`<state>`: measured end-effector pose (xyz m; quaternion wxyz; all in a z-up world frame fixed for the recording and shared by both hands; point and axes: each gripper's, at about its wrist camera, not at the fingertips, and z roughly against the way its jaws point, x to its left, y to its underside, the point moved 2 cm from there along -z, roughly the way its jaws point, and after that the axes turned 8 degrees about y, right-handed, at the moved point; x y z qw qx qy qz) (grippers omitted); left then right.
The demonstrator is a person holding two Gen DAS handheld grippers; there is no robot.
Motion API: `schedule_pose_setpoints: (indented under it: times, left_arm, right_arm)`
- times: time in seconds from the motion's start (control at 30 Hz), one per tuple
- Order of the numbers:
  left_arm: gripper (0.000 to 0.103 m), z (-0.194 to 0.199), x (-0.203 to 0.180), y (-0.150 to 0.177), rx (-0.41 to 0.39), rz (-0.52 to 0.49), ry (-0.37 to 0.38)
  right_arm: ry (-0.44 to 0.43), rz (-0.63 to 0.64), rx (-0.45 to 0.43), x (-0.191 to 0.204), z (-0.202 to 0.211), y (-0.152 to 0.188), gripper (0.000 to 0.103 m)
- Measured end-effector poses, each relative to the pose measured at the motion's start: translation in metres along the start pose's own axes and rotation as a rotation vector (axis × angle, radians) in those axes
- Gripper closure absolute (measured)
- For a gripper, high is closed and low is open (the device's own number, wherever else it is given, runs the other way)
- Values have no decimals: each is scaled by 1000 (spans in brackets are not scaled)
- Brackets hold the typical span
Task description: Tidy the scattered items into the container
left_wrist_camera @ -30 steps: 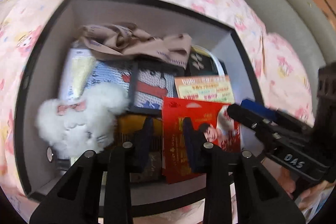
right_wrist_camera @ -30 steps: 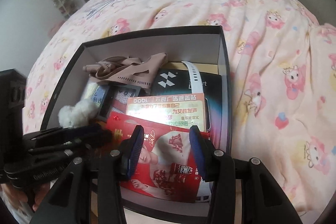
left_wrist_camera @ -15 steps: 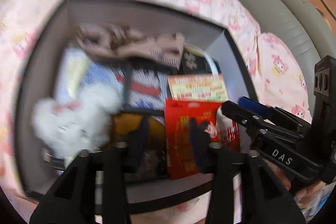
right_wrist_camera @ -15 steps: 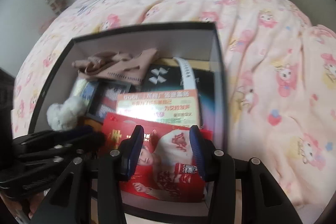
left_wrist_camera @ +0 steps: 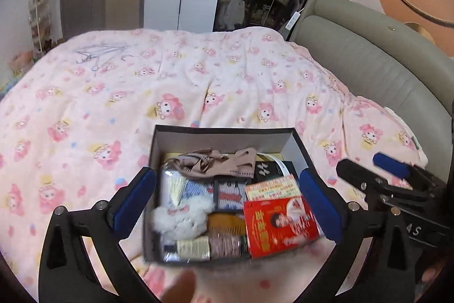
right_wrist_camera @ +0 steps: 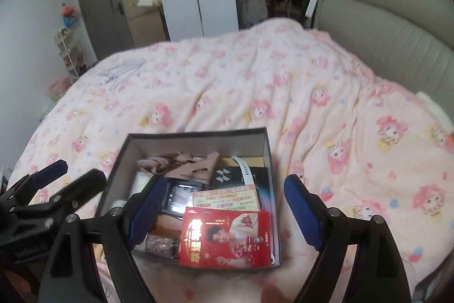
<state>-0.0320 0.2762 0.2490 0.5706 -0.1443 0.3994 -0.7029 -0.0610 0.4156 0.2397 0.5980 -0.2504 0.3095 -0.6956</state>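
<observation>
left wrist view, one box on pink bed, one red packet, one white pompom, one comb inside, left gripper jaws just spread wide, holding nothing, right wrist view, right gripper jaws just opened wide, empty, above same box

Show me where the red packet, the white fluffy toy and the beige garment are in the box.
red packet [left_wrist_camera: 279, 226], left wrist view, printed front.
white fluffy toy [left_wrist_camera: 181, 217], left wrist view, fur body.
beige garment [left_wrist_camera: 218, 165], left wrist view, folded middle.
</observation>
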Motion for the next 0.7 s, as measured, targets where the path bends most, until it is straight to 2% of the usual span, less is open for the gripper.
schedule_pose_setpoints:
  times: [0.07, 0.13, 0.33, 0.5, 0.7]
  left_arm:
    - [1, 22, -1, 9, -27, 16, -7]
    - [1, 40, -2, 22, -41, 14, 0]
    - [1, 58, 2, 61, -6, 2, -45]
    - [1, 63, 9, 79, -7, 35, -52]
    - [1, 62, 7, 85, -14, 34, -40]
  right_arm:
    - [14, 17, -21, 6, 16, 6, 17]
    - [-9, 36, -6, 11, 28, 23, 15]
    - [-17, 18, 68, 15, 41, 73, 15]
    - [-4, 29, 69, 16, 47, 85, 15]
    - [16, 44, 95, 18, 42, 94, 15]
